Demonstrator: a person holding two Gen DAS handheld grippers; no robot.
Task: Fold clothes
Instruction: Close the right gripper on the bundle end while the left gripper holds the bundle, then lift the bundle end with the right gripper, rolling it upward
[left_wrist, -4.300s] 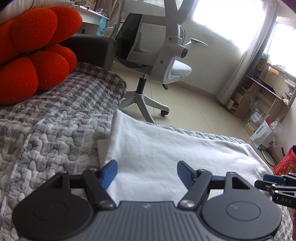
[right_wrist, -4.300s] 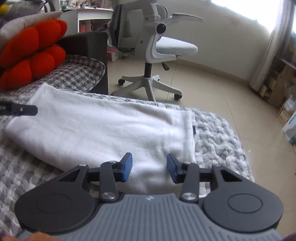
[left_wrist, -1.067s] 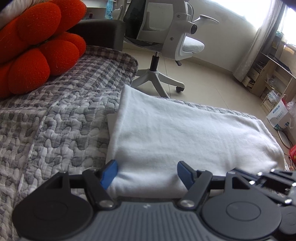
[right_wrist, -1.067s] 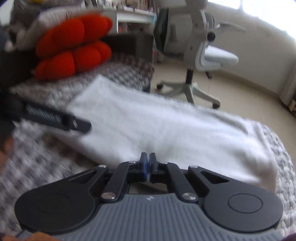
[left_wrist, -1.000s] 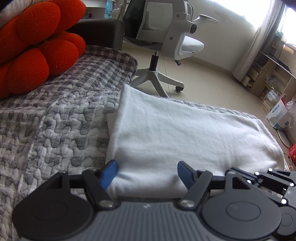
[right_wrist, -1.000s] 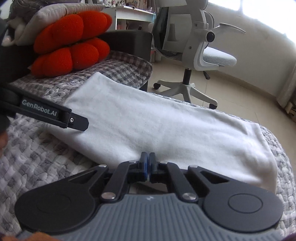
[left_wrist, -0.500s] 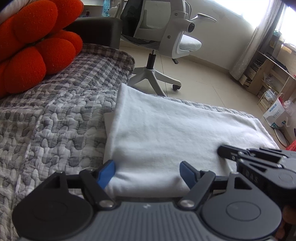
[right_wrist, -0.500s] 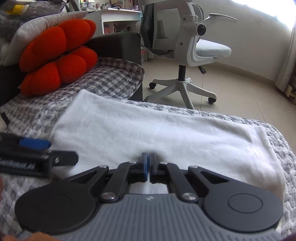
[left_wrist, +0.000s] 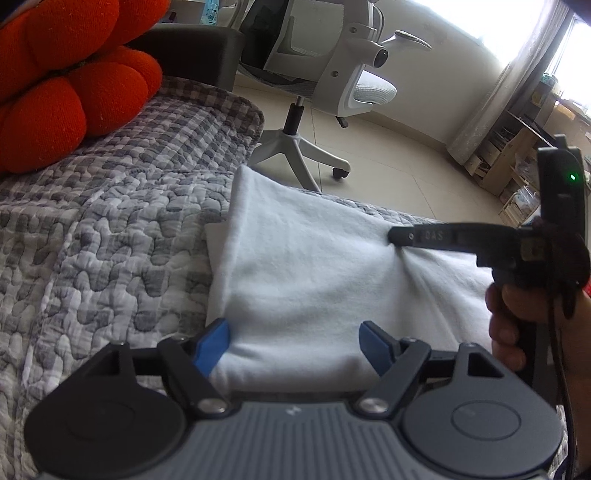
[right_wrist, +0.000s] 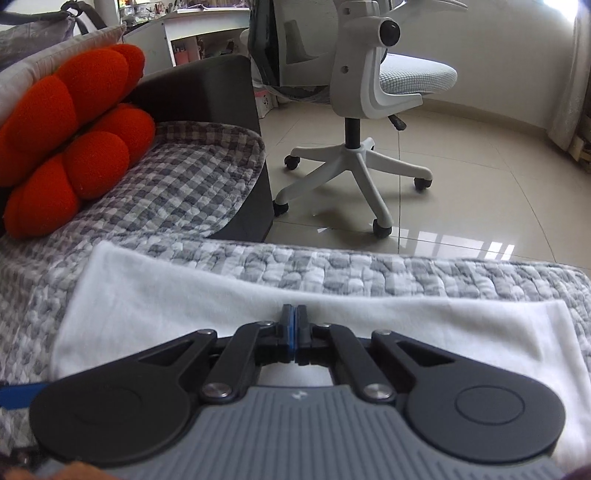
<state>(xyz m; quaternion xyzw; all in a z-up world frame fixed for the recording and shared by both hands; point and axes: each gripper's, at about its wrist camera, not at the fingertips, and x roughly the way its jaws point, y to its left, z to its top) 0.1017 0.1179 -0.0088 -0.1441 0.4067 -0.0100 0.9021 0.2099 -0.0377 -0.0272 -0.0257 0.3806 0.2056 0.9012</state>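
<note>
A white garment (left_wrist: 303, 266) lies folded into a long band on the grey quilt (left_wrist: 110, 240). My left gripper (left_wrist: 293, 345) stands open at the band's near edge, close to its left end; the blue pads straddle the cloth without pressing it. My right gripper (left_wrist: 397, 236) reaches in from the right in a hand (left_wrist: 509, 314). It is shut, and its tip rests on the middle of the garment, where creases fan out. In the right wrist view the right gripper (right_wrist: 294, 317) has its pads together over the white garment (right_wrist: 166, 302). A blue pad (right_wrist: 16, 397) of the left gripper shows at the left edge.
An orange lobed cushion (left_wrist: 66, 92) sits at the back left of the bed beside a dark bed end (left_wrist: 192, 51). Beyond the quilt's far edge are a tiled floor and a white office chair (left_wrist: 332, 74). Wooden shelves (left_wrist: 517, 162) stand at the far right.
The shut right gripper has travelled leftward along the garment from its right end to its middle and now touches the cloth, creasing it. The left gripper has stayed in place, open.
</note>
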